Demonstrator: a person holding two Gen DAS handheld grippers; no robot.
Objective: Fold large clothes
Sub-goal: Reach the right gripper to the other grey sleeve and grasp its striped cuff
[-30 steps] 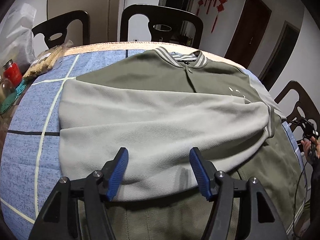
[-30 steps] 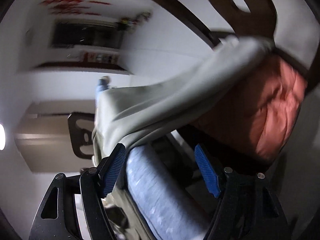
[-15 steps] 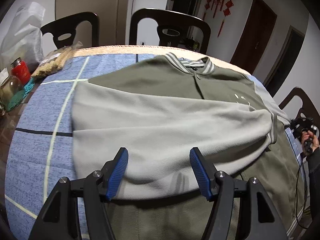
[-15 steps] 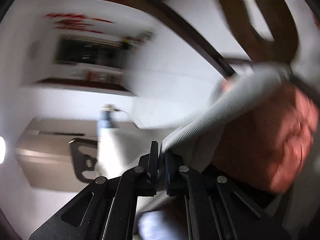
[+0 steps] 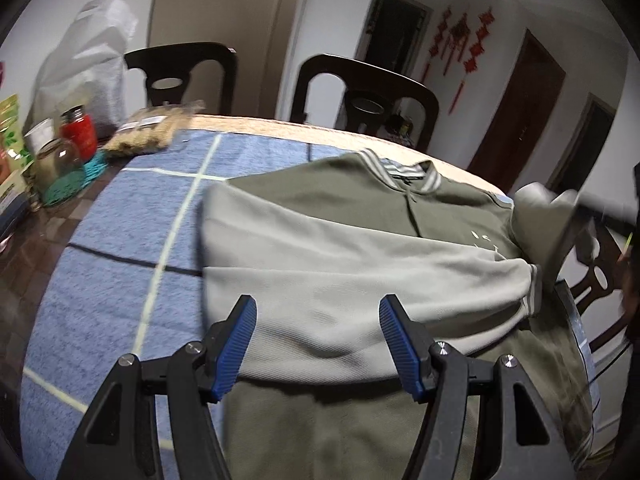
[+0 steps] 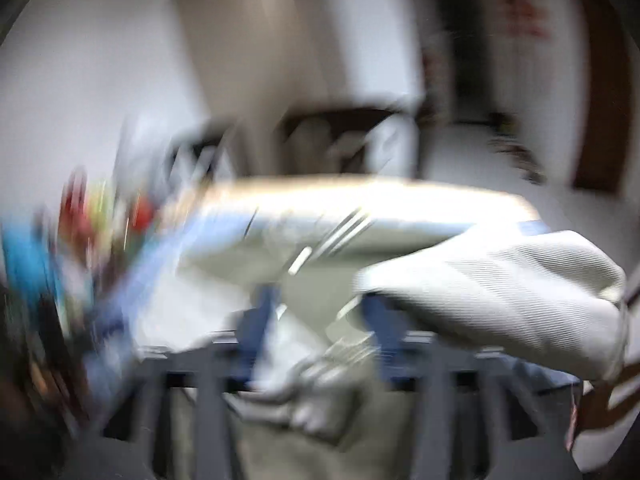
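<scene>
Jacket [image 5: 360, 216], olive body with pale grey sleeves and a striped collar, lies spread front-up on a blue checked cloth [image 5: 120, 280] that covers the table. One grey sleeve [image 5: 340, 280] is folded across the chest, its striped cuff near the table's right edge. Second sleeve [image 5: 548, 220] is lifted off the table at the far right, blurred.

Left gripper [image 5: 318, 340] hangs above the near part of the folded sleeve, blue pads [image 5: 236, 344] well apart, nothing between them, no contact with the fabric visible.

Right gripper [image 6: 316, 336]: view heavily smeared. Jaws are opening, blue pads apart. Grey sleeve fabric [image 6: 500, 300] drapes over and in front of the right-hand finger; whether any cloth is still pinched cannot be told through the blur.

Table's left end: red-lidded jar [image 5: 78, 132], glass jar [image 5: 56, 160] on a teal mat, clear bag of snacks [image 5: 148, 136], white plastic bag [image 5: 84, 64]. Two dark chairs [image 5: 360, 96] stand behind the table; red hanging ornaments [image 5: 460, 40] are on the back wall.
</scene>
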